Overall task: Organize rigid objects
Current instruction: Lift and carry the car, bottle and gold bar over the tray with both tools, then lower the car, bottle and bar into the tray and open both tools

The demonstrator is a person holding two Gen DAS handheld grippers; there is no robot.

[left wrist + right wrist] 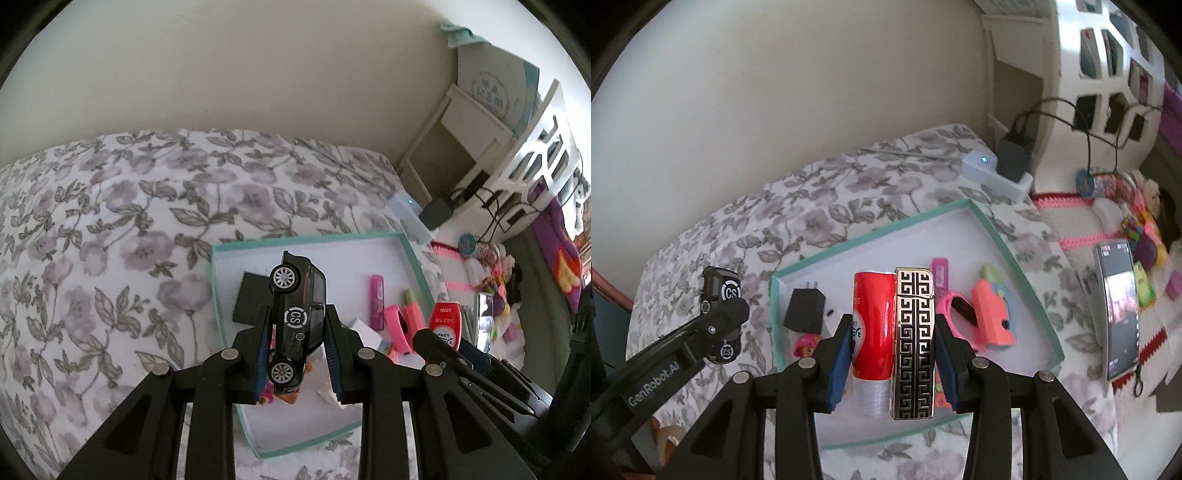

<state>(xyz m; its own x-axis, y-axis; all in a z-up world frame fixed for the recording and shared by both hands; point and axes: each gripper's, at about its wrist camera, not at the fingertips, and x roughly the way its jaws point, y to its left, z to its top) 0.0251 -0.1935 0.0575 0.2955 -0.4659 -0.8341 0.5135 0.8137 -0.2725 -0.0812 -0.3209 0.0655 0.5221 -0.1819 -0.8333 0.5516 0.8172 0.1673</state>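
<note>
Black toy car (297, 328) nose-up along left gripper (297, 354) fingers, above tray (417, 258)

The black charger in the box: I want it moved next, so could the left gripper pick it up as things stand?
Probably not: the left gripper is shut on a toy car, so the charger, though uncovered, can't be gripped until the car is put down.

toy car (297, 325): black, silver wheels, white "cs" ring logo. tube (870, 339): red body, white wave print, clear ribbed cap. lighter (913, 343): silver with black greek-key pattern. gripper pads (839, 363): blue, on black arms. box (1008, 254): white inside, teal rim. inside it: black charger (805, 308), magenta stick (940, 275), pink band (955, 306), coral-pink block (991, 317). bedspread (110, 221): white, grey-lilac flowers and leaves. wall (221, 66): beige.
</note>
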